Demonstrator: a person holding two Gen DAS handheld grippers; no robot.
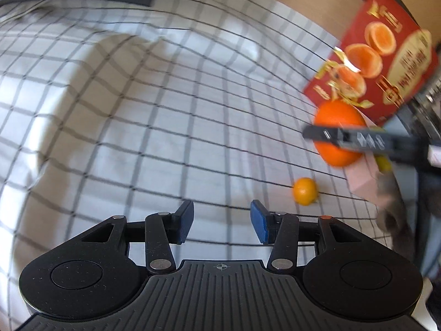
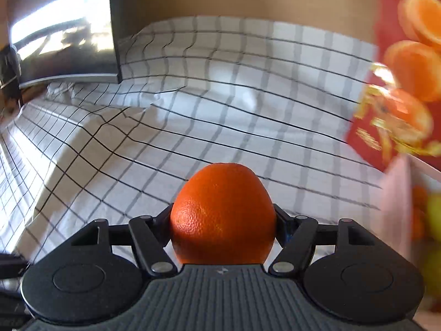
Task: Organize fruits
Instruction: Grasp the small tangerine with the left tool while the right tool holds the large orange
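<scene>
Orange [image 2: 223,215] sits clamped in my right gripper [image 2: 223,220] beside the red fruit box [image 2: 399,82]; my left gripper [image 1: 222,224] hangs empty, jaws apart, near a small tangerine [image 1: 304,191].

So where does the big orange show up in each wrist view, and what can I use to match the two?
Left wrist: the big orange sits at the right edge, crossed by the right gripper's finger, just below the red box.
Right wrist: it fills the lower centre, between the fingers of the right gripper.
Shared landmark: the red box printed with orange halves, at the right in both views.
</scene>
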